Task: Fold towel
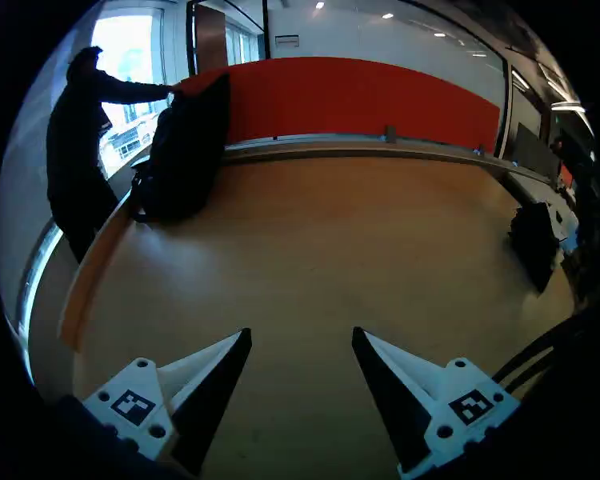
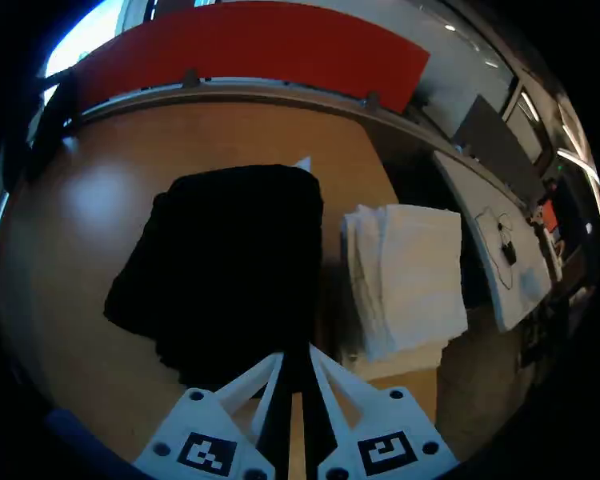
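Note:
A black towel (image 2: 228,264) lies folded on the wooden table (image 2: 84,208) in the right gripper view. My right gripper (image 2: 296,356) is at the towel's near edge, its fingers pressed together on the dark cloth. In the left gripper view, my left gripper (image 1: 302,336) hovers open above bare wood (image 1: 316,240) with nothing between its fingers. At the far right of that view lies a dark bundle (image 1: 534,240); whether it is the same towel I cannot tell.
A stack of folded white towels (image 2: 408,272) sits just right of the black towel. A person (image 1: 76,152) stands at the table's far left corner, one hand on a black backpack (image 1: 180,152). A red partition (image 1: 356,100) runs along the back edge. A grey desk (image 2: 492,240) stands beyond.

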Tool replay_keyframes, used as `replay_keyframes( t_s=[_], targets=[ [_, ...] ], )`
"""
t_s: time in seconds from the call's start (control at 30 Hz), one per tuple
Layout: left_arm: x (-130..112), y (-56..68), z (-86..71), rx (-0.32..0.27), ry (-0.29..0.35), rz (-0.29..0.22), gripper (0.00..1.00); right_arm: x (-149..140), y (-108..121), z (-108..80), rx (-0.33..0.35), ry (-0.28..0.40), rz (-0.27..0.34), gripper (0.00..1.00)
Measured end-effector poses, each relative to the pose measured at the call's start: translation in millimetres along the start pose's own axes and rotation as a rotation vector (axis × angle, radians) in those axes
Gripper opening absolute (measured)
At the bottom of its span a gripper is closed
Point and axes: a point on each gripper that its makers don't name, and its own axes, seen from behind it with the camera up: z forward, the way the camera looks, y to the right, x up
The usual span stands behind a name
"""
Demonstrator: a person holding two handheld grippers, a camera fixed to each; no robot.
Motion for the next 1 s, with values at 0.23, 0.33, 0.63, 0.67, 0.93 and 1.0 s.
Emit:
replay_keyframes(
  t_s=[0.23,0.33,0.63,0.67,0.93,1.0],
  targets=[
    [-0.8,0.8,-0.4,0.0,-0.001,0.001,0.93,-1.6,-0.7,1.0,-0.003,0.001,0.011,0.06],
    [0.1,0.9,0.1,-0.001,-0.001,0.001,0.93,-1.0,-0.1,-1.9,-0.008,0.01,0.014,0.08],
    [4.2,-0.9,1.9,-0.003,0.006,0.002,0.93,-3.4,7.6,-23.6,-0.058,0.058,0.011,0.42],
    [4.5,-1.0,2.2,-0.004,0.006,0.002,0.93,-4.0,8.6,-26.1,-0.063,0.062,0.011,0.43],
    [5.4,0.0,3.1,-0.012,0.009,0.005,0.94,9.0,-7.6,-48.2,-0.036,0.127,0.004,0.65],
    [4.9,0.7,3.0,-0.014,0.008,0.005,0.93,16.8,-16.7,-52.0,-0.014,0.152,0.0,0.74]
  ],
)
